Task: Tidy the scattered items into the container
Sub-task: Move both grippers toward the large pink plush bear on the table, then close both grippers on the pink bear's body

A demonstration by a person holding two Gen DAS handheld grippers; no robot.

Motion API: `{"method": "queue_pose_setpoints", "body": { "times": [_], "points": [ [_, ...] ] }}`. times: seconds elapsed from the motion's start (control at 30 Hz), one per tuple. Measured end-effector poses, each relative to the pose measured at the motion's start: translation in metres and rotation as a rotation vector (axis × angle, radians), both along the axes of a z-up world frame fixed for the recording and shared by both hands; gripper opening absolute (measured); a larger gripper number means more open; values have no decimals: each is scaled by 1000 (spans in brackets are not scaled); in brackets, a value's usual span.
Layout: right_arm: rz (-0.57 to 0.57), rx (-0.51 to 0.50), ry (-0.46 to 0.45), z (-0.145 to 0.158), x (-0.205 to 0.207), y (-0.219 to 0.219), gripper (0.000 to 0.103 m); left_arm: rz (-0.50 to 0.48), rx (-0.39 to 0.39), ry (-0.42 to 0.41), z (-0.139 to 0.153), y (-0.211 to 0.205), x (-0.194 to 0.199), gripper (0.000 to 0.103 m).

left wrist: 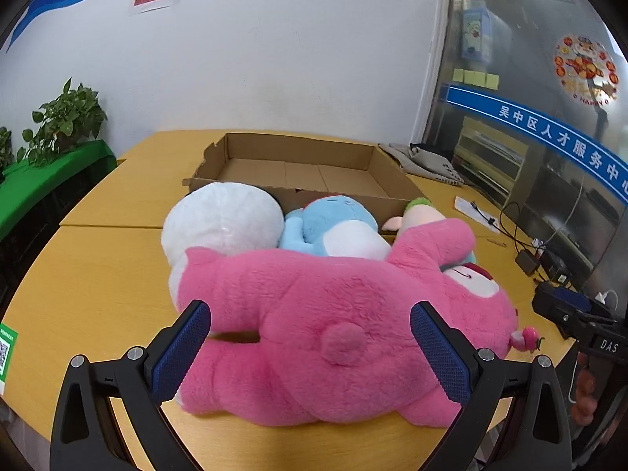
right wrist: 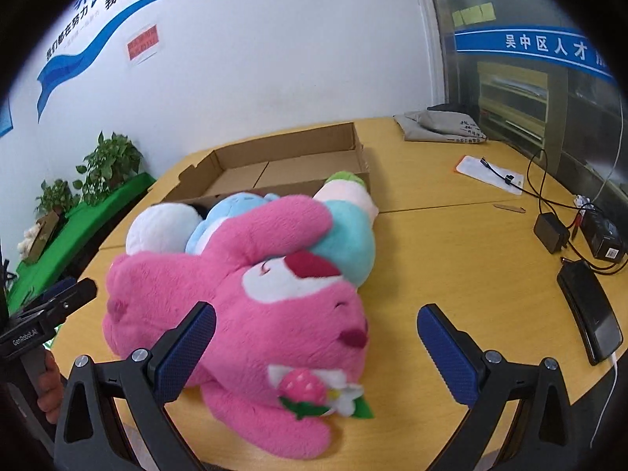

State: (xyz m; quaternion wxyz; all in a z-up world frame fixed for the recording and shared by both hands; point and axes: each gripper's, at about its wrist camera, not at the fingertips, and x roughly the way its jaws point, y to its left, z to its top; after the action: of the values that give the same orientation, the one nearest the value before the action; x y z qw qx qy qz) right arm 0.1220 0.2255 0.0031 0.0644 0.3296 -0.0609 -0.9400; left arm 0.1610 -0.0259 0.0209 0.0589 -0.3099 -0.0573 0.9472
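The pink plush bear point(left wrist: 333, 322) is lying on its side on the yellow wooden table point(left wrist: 98, 274), sitting right in front of the cardboard box point(left wrist: 298, 165), which is waiting at twelve o'clock with its floor bare. The bear's long axis is running crosswise, its head pointing toward three o'clock in the left wrist view and its rump toward nine, a little strawberry point(right wrist: 304, 386) showing at its neck. Crowding behind it, pressing against the box's near wall, are a white plush point(left wrist: 221, 221), a blue plush point(left wrist: 333, 227) and a teal-and-peach plush point(right wrist: 347, 231). The left gripper point(left wrist: 310, 353) is spreading wide, its blue pads flanking the bear's lower body, gripping nothing; whether the pads are brushing the fur I cannot tell. The right gripper point(right wrist: 316, 353) is gaping just as wide, one finger point(right wrist: 184, 349) overlapping the bear's head, the other standing clear over bare table, also gripping nothing. Out at three o'clock, cables, a charger point(right wrist: 551, 233) and a dark phone point(right wrist: 588, 310) are resting on the table, a grey cloth point(right wrist: 439, 125) beyond, potted plants point(left wrist: 66, 117) at ten against the white wall point(left wrist: 274, 59).
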Motion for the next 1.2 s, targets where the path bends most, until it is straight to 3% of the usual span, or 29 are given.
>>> {"method": "queue_pose_setpoints", "body": {
  "times": [0.17,1.2],
  "points": [
    [-10,72,15,0,9,-14,102,-35,-6,6,1,11,1,103],
    [41,38,-97,-43,-32,-18,102,-124,50,-106,-36,2,-37,103]
  ]
}}
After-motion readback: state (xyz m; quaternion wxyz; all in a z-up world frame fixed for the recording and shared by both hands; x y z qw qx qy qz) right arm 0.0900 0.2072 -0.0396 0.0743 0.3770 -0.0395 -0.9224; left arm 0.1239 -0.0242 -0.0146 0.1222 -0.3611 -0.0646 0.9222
